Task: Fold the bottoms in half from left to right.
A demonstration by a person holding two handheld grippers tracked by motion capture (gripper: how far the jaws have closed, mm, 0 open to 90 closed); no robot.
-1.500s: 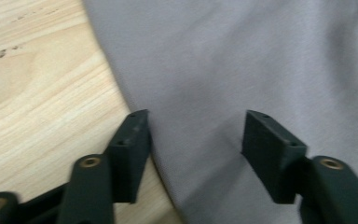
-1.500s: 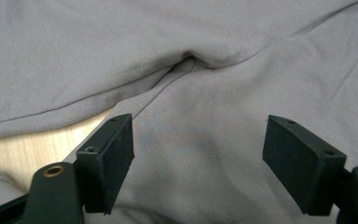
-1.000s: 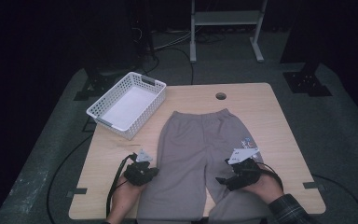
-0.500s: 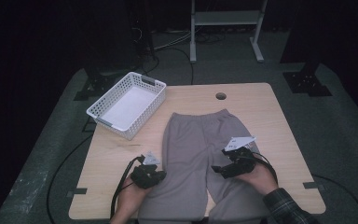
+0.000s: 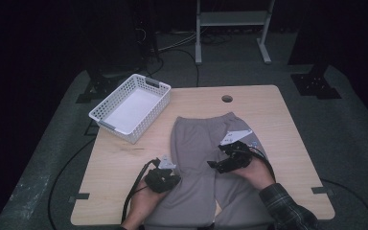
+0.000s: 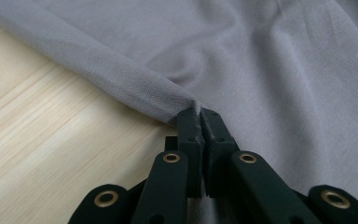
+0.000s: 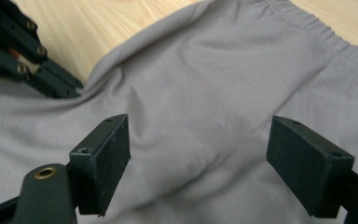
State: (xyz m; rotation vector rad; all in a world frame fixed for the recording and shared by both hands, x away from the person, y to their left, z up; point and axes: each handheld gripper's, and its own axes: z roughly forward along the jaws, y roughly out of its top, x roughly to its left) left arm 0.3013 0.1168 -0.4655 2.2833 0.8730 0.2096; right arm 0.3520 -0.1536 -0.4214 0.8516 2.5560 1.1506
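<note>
Left gripper (image 6: 199,114) is clamped shut on the left side edge of the grey pants (image 5: 206,158), pinching a rolled fold of fabric just off the table (image 5: 124,182). Right gripper (image 7: 198,161) hangs over the middle of the pants with jaws wide apart and nothing between the pads (image 7: 107,158); in the high view it sits above the right leg (image 5: 215,165). Pants lie flat at table centre, waistband toward the far edge, legs running off the near edge under the person's forearms. Looks like the opening of a fold: one side pinched, the other grip not yet taken. Next move, as I read it: right gripper drops onto the cloth and closes on an edge or the crotch seam so both can lift together; one-sided pulling will just drag and bunch the fabric. Room: bare wood left of the pants, basket (image 5: 132,108) well apart at far left, hole (image 5: 227,98) beyond the waistband, right table edge near the right leg.
</note>
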